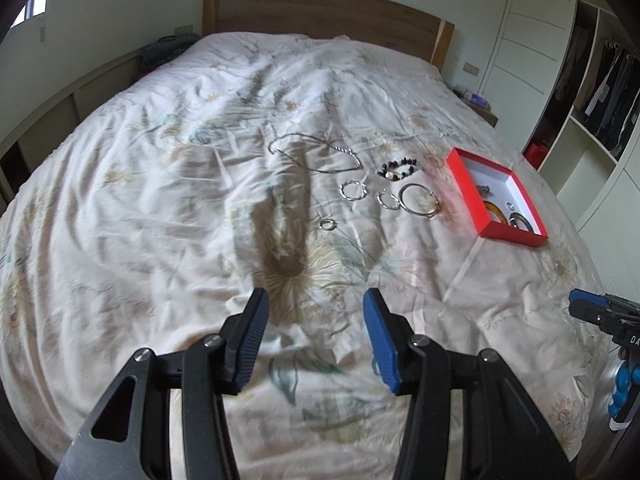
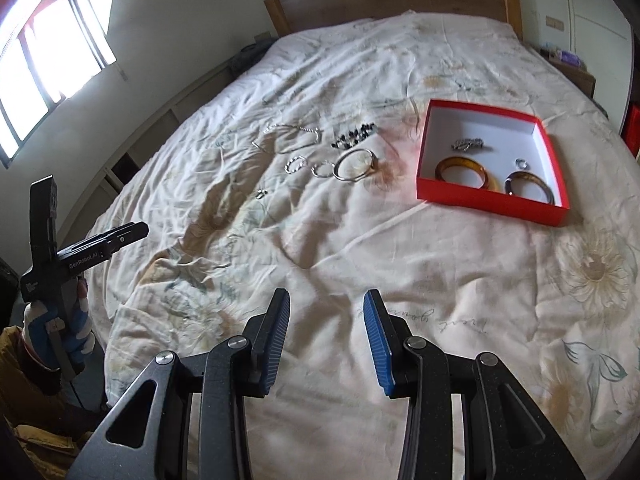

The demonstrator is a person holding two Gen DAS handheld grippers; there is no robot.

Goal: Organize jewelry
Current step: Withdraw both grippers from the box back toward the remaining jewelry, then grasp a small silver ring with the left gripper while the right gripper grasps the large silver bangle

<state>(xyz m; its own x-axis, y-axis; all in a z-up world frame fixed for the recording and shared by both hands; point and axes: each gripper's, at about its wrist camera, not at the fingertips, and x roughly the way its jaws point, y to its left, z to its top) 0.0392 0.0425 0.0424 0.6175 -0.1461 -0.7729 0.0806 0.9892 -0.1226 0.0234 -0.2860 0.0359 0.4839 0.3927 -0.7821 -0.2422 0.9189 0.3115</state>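
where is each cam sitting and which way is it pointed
Left wrist: rides the left gripper, angled down over the bed toward the headboard; its own open fingers show, with the right gripper's tip at the right edge.
Right wrist: rides the right gripper, same heading; its open fingers show, with the gloved left hand holding its gripper at the left edge.
Shared: red box, large silver bangle, bead bracelet, chain necklace.

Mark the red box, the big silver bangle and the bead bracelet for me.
red box (image 2: 490, 203): right wrist view, on its near outer wall.
big silver bangle (image 2: 343, 175): right wrist view, on its near-left rim.
bead bracelet (image 1: 396, 169): left wrist view, on the dark beads.
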